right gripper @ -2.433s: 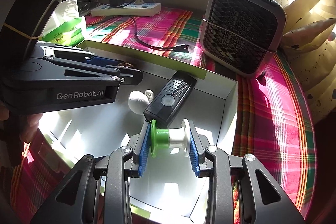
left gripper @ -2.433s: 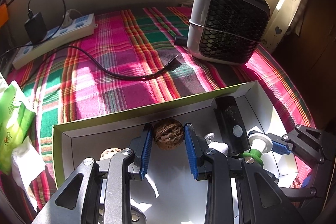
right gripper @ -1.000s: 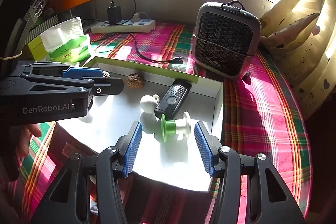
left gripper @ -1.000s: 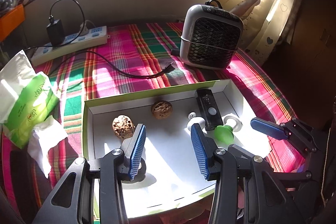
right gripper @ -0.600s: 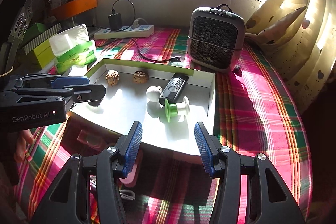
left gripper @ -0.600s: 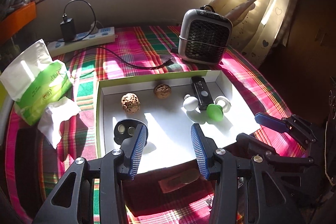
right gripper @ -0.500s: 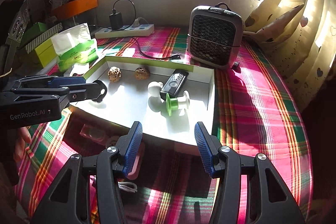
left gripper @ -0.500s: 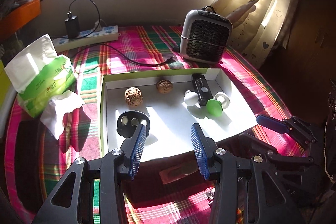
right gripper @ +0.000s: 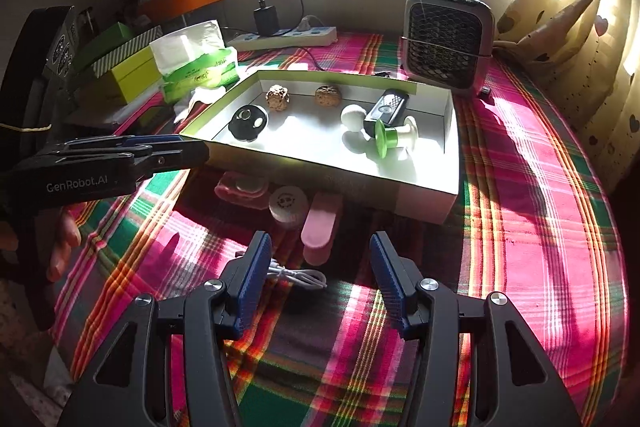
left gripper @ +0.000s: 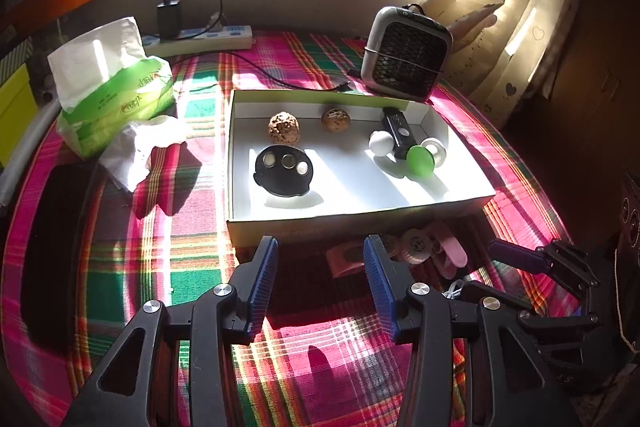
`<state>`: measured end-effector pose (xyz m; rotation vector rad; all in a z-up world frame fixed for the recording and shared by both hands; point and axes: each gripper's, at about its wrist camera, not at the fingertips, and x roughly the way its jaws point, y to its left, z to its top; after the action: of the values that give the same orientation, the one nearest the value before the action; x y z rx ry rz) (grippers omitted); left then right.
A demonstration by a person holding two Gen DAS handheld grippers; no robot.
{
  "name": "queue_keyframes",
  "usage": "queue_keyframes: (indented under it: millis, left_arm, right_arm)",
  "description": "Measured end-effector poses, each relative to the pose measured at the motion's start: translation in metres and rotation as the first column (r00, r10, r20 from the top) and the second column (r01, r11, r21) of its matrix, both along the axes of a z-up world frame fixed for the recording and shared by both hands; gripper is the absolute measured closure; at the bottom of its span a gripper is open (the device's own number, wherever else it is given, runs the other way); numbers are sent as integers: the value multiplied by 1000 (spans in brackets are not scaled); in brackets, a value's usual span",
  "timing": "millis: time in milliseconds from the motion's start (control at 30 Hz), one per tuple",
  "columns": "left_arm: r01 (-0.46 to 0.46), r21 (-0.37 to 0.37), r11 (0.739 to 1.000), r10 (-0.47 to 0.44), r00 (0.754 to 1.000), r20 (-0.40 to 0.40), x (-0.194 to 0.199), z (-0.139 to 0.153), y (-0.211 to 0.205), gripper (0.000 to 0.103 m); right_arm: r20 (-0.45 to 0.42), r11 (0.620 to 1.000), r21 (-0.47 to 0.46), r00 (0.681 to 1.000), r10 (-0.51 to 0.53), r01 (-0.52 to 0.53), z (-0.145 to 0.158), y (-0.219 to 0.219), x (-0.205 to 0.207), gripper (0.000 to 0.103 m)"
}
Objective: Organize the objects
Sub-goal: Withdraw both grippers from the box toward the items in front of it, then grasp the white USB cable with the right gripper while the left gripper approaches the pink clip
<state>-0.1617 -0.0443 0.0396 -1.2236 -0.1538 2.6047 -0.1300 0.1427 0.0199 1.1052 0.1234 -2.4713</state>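
- Two grippers, the left gripper [left gripper: 318, 281] and the right gripper [right gripper: 318, 281], are ours; both stand apart at the jaws with nothing between them.
- At twelve o'clock we see the white box [left gripper: 352, 217] on the plaid cloth [left gripper: 200, 267], holding two walnuts [left gripper: 284, 127], a black disc [left gripper: 283, 175], a remote [left gripper: 396, 131] and a green spool [left gripper: 420, 159].
- Just below the box, at its six o'clock, lie a pink case [right gripper: 320, 227] and a white cable [right gripper: 298, 277].

Both grippers are black angular frames; the left gripper [left gripper: 318, 277] and right gripper [right gripper: 320, 275] carry ribbed blue pads, silver screws, and white "GenRobot.AI" lettering on the left's side
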Motion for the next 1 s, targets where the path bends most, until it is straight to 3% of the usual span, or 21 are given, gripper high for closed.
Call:
queue_keyframes:
  millis: [300,833,1000]
  left_arm:
    - [-17,14,1000,16,999,34,6,-12,-13,60]
    - [24,12,1000,-25,998,65,-2,-22,-11,60]
    - [35,15,999,-36,997,71,-9,-25,-10,60]
  right_arm:
    - [23,993,-16,993,115,-115,-9,-26,5,51]
    - [104,981,-5,976,193,-193,-15,-31,15,51]
    - [99,985,39,981,164,-169,-20,-34,10,51]
